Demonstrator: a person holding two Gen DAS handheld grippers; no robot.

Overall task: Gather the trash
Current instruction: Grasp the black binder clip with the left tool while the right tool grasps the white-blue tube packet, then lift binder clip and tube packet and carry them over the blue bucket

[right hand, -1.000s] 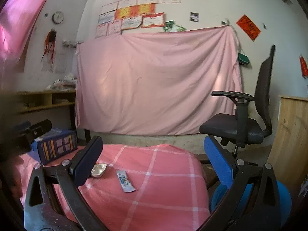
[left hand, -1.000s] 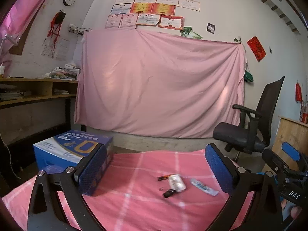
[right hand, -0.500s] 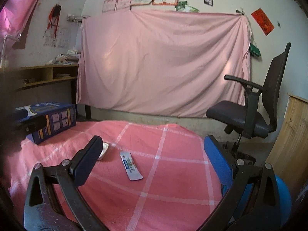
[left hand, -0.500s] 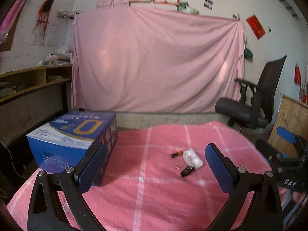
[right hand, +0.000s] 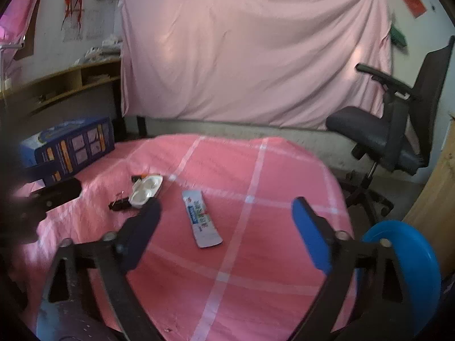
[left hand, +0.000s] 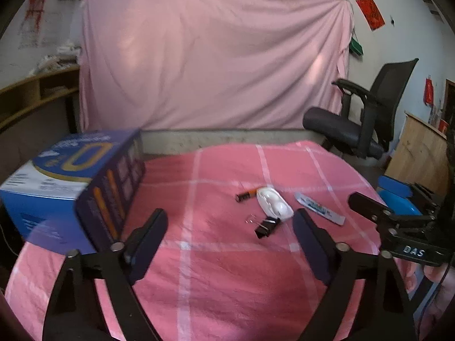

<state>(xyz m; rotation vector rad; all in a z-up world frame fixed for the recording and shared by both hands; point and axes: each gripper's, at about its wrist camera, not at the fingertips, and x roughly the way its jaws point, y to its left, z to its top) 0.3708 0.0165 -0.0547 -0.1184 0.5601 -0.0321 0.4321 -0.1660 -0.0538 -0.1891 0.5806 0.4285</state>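
Observation:
Small trash lies on the pink checked tablecloth (left hand: 216, 270): a white plastic blister tray (left hand: 274, 206), a black binder clip (left hand: 266, 227), a short black-and-orange stick (left hand: 246, 195) and a flat printed wrapper (left hand: 320, 209). My left gripper (left hand: 229, 238) hovers just short of the clip and tray. Its jaws are closing with nothing between them. My right gripper (right hand: 227, 227) stands wide open over the cloth. The wrapper (right hand: 202, 218) lies between and just beyond its fingers, untouched. The tray (right hand: 146, 190) and clip (right hand: 119, 205) lie left of its left finger.
A blue carton (left hand: 74, 187) stands on the table's left side. A round blue bin (right hand: 403, 261) sits beside the table's right edge. A black office chair (right hand: 392, 119) stands beyond it, before a pink sheet hung on the back wall. A hand (left hand: 435, 278) holds the right gripper.
Both views have tipped downward and come closer to the table, so the trash looks larger and nearer. The left gripper's jaws have narrowed. The right gripper's jaws stay wide.

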